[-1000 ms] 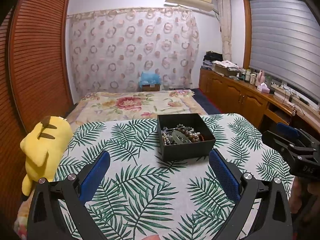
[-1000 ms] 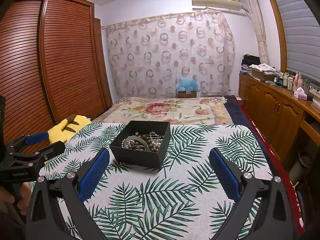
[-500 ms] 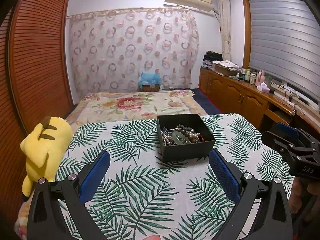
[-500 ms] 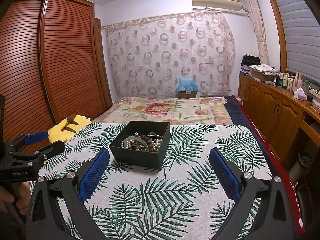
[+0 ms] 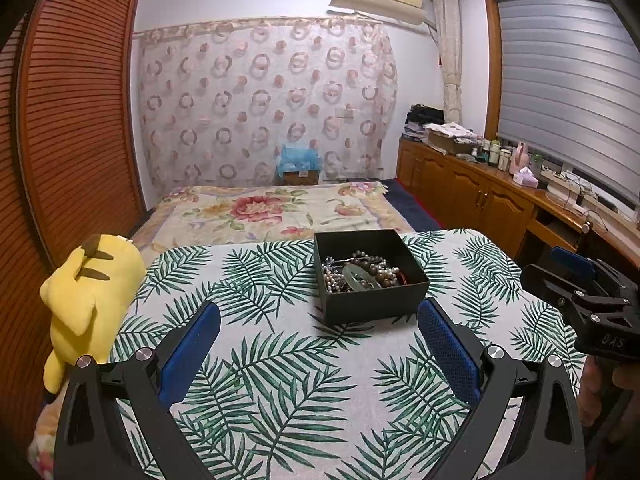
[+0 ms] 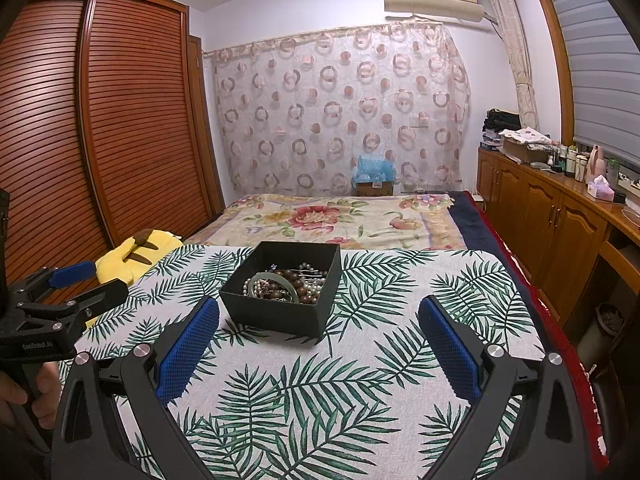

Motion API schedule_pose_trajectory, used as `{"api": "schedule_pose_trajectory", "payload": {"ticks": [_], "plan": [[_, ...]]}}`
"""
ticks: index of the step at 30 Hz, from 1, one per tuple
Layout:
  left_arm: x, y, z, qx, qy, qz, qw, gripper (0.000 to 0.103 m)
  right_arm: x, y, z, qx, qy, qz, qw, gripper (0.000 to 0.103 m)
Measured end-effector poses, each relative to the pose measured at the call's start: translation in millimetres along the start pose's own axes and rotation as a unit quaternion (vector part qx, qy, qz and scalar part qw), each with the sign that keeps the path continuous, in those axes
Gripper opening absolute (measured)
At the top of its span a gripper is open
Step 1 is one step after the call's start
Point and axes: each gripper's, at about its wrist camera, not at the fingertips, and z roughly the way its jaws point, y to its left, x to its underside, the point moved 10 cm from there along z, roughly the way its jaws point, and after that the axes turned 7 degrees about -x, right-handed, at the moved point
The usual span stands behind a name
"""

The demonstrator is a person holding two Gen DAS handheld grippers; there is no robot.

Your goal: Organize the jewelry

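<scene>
An open black box [image 5: 376,305] stands on the palm-leaf tablecloth [image 5: 280,380], toward its far side. Inside lies a tangle of jewelry [image 5: 362,274]: pearl strands, brown beads and a pale green bangle [image 6: 273,280]. My left gripper [image 5: 318,312] hovers open and empty just in front of the box. The right gripper [image 6: 319,306] is also open and empty, near the front right corner of the box [image 6: 276,317]. In the left wrist view the right gripper [image 5: 580,288] shows at the right edge. In the right wrist view the left gripper [image 6: 68,292] shows at the left edge, with a hand on its handle.
A yellow plush toy [image 5: 88,292] leans at the table's left edge. Beyond the table is a bed with a floral cover [image 5: 272,212]. Wooden cabinets [image 5: 480,200] run along the right wall, and a slatted wardrobe [image 6: 136,120] along the left.
</scene>
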Motion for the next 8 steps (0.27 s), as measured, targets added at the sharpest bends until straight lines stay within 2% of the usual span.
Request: {"api": "schedule_pose_trajectory", "payload": {"ticks": [8], "plan": [[-0.9, 3.6, -0.5, -0.003, -0.001, 0.001, 1.0, 0.095, -0.4, 0.4, -0.3, 0.0, 0.0, 0.0, 1.0, 0.1]]}}
